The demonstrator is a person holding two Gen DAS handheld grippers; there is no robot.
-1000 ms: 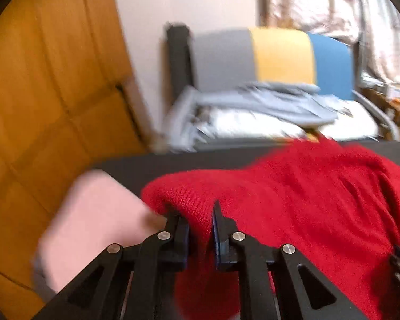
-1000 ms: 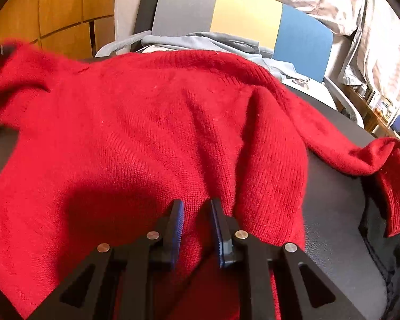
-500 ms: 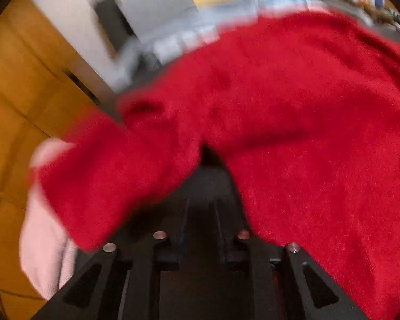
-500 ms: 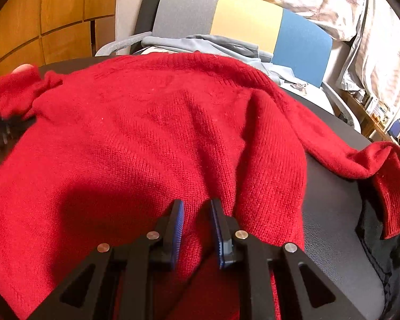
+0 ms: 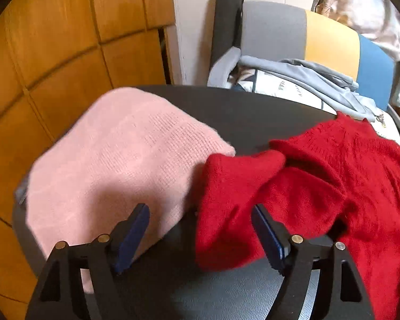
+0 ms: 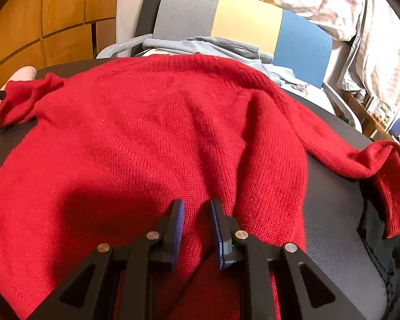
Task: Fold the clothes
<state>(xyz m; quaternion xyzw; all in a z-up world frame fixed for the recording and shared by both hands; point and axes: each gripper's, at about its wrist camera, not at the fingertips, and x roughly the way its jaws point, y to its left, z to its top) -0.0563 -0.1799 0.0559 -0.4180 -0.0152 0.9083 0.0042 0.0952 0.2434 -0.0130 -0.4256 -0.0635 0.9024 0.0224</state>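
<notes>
A red knitted sweater (image 6: 146, 122) lies spread over the black table (image 6: 333, 213). My right gripper (image 6: 197, 202) is shut on a fold of its near hem, with fabric bunched between the blue pads. In the left wrist view the sweater's left sleeve (image 5: 234, 186) lies crumpled on the table. My left gripper (image 5: 200, 209) stands low over it with jaws wide and still opening. The cuff is between the fingers but the pads do not press on it. The other sleeve (image 6: 386, 176) trails off to the right.
A folded pink knit (image 5: 120, 160) sits on the table's left part, touching the red cuff. Behind the table stands a grey, yellow and blue chair (image 5: 306, 34) heaped with grey clothes (image 5: 306, 80). A wooden panelled wall (image 5: 53, 40) is at the left. Dark cloth (image 6: 381, 253) lies at the right edge.
My left gripper held the red sleeve up, swung it down and let go; its jaws now stand wide and the sleeve rests beside the pink knit. The right gripper has not moved.
</notes>
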